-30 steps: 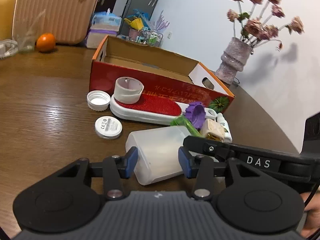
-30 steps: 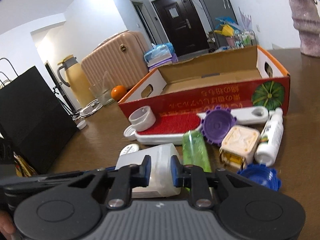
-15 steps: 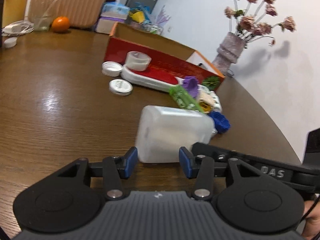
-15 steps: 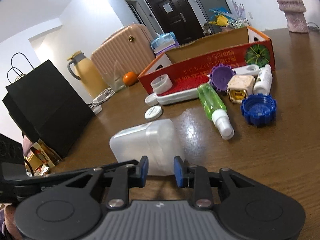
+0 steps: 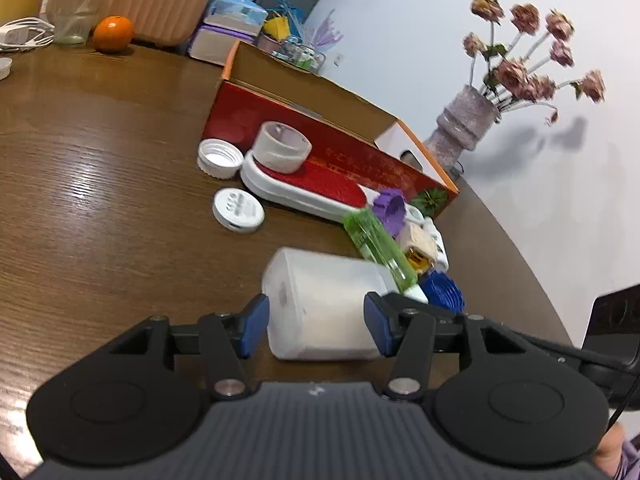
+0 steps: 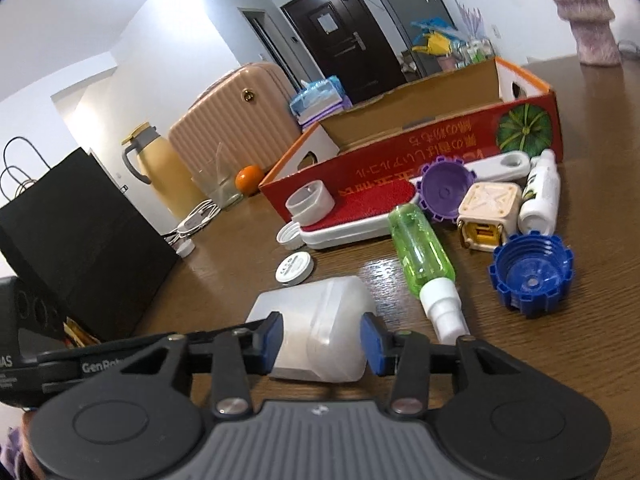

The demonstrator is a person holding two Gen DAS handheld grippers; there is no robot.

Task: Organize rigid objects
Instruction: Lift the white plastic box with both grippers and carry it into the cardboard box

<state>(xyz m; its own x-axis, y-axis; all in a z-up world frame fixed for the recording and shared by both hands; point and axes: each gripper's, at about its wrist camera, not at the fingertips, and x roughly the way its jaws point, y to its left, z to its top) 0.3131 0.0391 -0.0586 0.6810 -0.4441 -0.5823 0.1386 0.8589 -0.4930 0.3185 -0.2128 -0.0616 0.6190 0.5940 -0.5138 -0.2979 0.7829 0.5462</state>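
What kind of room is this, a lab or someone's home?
Most likely a home, a dining or living area near the entrance: a front door, a suitcase and a vase of flowers on the wooden table.

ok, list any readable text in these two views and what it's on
"GenRo…", cut off: on the left gripper's arm as seen in the right wrist view.
"AS", cut off: on the black unit at that view's left edge.
Red cardboard box: upside-down printed characters, unreadable.
White round cap: marks too small.
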